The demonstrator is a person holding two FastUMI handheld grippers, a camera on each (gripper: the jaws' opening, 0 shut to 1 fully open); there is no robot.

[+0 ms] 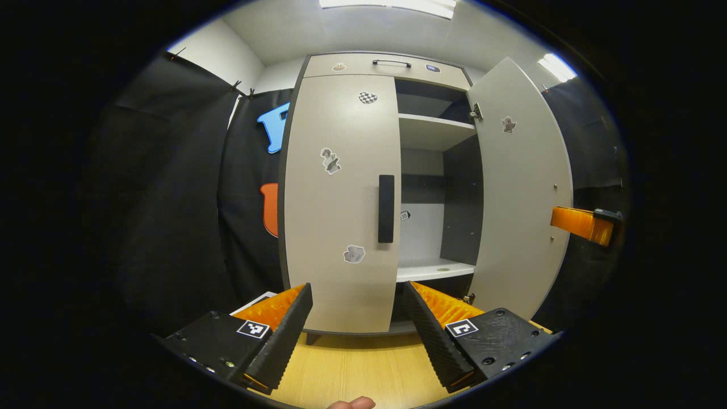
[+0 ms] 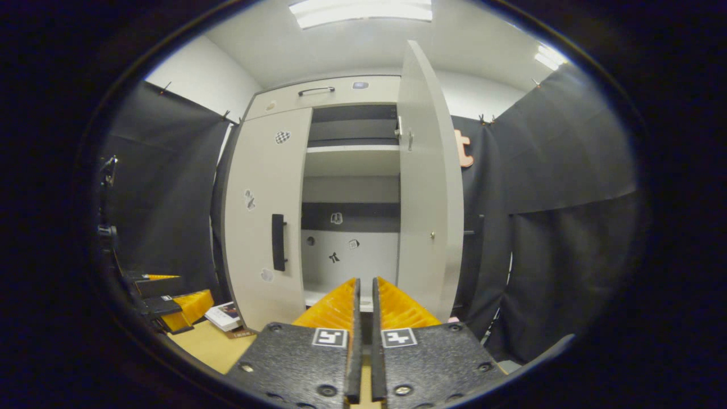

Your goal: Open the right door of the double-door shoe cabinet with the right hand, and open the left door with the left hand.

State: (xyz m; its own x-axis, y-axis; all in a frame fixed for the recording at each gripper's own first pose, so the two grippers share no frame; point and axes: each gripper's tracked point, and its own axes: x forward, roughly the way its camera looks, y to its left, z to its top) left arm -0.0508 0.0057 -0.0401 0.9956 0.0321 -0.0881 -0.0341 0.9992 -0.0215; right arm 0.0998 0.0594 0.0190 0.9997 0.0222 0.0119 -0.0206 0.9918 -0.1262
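1. The shoe cabinet [image 2: 318,91] stands ahead, with its right door [image 2: 426,187] swung wide open, edge-on to the camera.
2. The left door [image 2: 264,221] is closed, and a dark vertical handle [image 2: 278,242] sits near its inner edge.
3. Shelves and small stickers show inside the open half.
4. The right gripper [image 2: 363,295] points at the opening, its fingers nearly together with nothing between them.
5. The left gripper [image 2: 170,309] shows low at the left, above the wooden floor [image 2: 210,346].
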